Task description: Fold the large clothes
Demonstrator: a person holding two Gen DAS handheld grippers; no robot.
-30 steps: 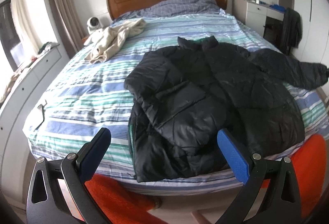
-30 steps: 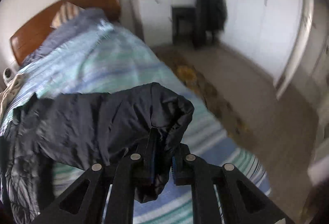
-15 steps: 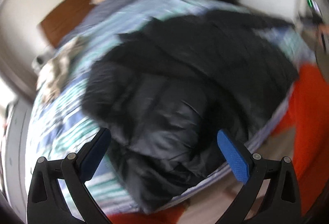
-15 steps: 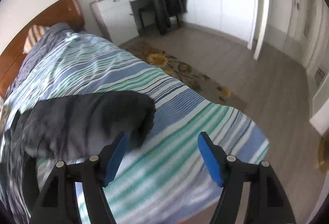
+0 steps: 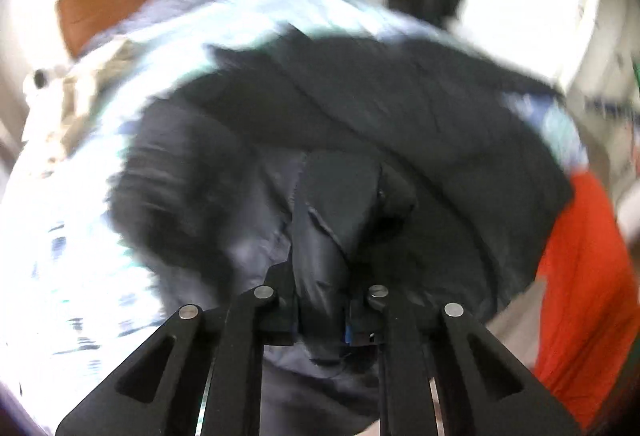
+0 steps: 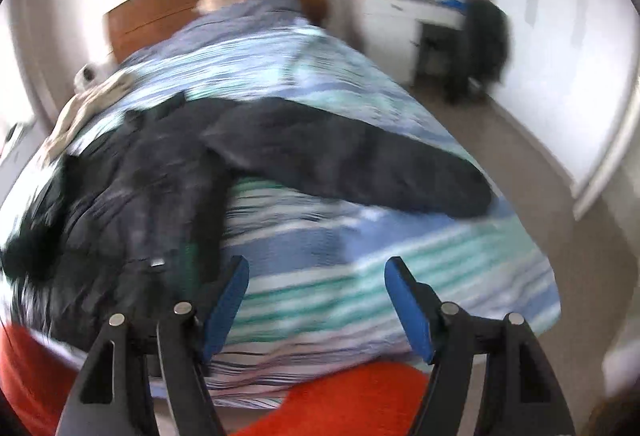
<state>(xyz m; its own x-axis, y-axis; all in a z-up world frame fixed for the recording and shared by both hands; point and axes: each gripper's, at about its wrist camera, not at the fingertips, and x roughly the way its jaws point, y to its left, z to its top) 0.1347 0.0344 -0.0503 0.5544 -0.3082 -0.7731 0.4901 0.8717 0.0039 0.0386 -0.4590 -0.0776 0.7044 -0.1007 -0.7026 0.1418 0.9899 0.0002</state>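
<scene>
While the left claw pinches a fold of the black jacket at the bed's near edge, the right claw stands spread, empty, over the striped bedding beside the outstretched sleeve.

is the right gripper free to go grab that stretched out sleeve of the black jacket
Probably yes. The right gripper is open with nothing between its pads, and the sleeve lies flat and uncovered on the striped bed just ahead of it. The left gripper is shut on another fold of the jacket.
</scene>
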